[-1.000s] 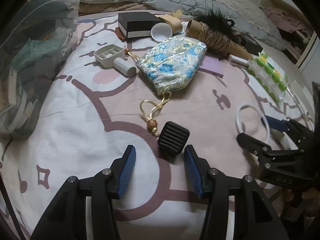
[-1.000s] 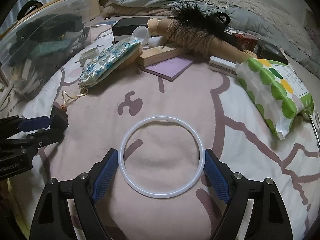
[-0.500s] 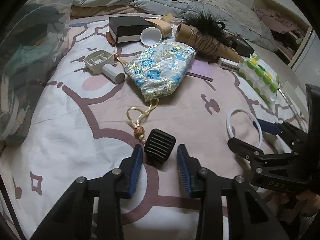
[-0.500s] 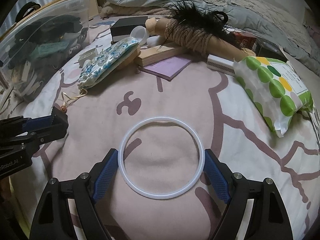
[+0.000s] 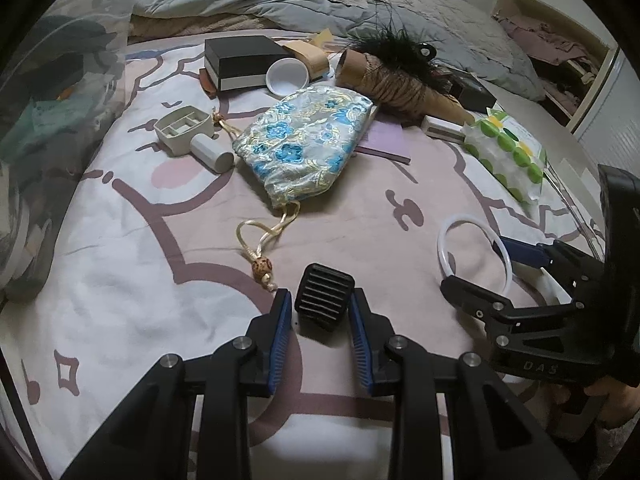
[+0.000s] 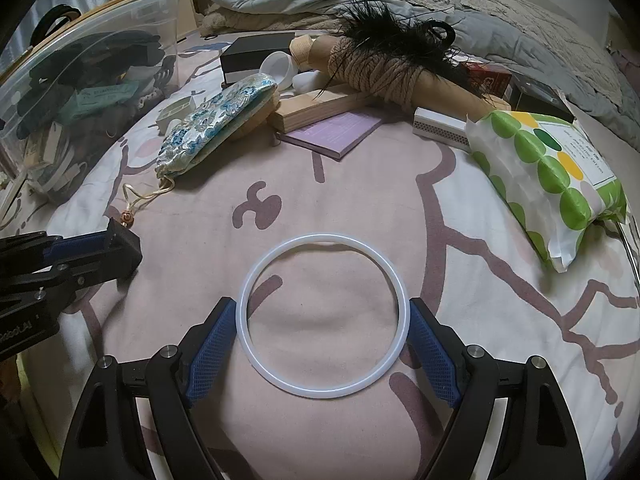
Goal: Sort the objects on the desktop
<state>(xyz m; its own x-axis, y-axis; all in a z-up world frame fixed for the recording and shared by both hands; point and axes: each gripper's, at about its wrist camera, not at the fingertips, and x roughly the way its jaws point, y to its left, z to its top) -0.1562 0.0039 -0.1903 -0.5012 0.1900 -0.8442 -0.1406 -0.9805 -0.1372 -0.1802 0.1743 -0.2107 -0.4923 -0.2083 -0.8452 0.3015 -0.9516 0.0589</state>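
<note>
The left gripper (image 5: 322,322), black-framed with ribbed blue rubber pads, had narrowed around a small black square block with rounded corners and a slatted, ridged top (image 5: 325,302). The block sat on the soft pink-and-white printed bedspread (image 5: 120,280), and the pads stood right at its two sides; whether they actually pressed on it could not be told.

The right gripper (image 6: 322,346) stood wide, its cross-hatched blue pads just outside a thin, smooth, translucent white ring (image 6: 323,314) that lay flat on the bedspread. The pads seemed to meet the ring's outer edge on both sides, though firm contact was not clear.

Farther back lay a glossy brocade drawstring pouch with blue flowers (image 5: 304,144), its satin cord ending in a round wooden bead (image 5: 262,268). Beyond it were a beige plastic piece with a cylindrical stub (image 5: 190,136), a black rectangular box with a pale band (image 5: 242,62), a white round cup (image 5: 286,76), a cardboard tube wound in coarse twine with black feathers (image 6: 396,68), a flat purple notepad (image 6: 334,132), and a crinkly white packet with green dots (image 6: 548,176). A clear plastic bin (image 6: 80,92) stood on the left.
</note>
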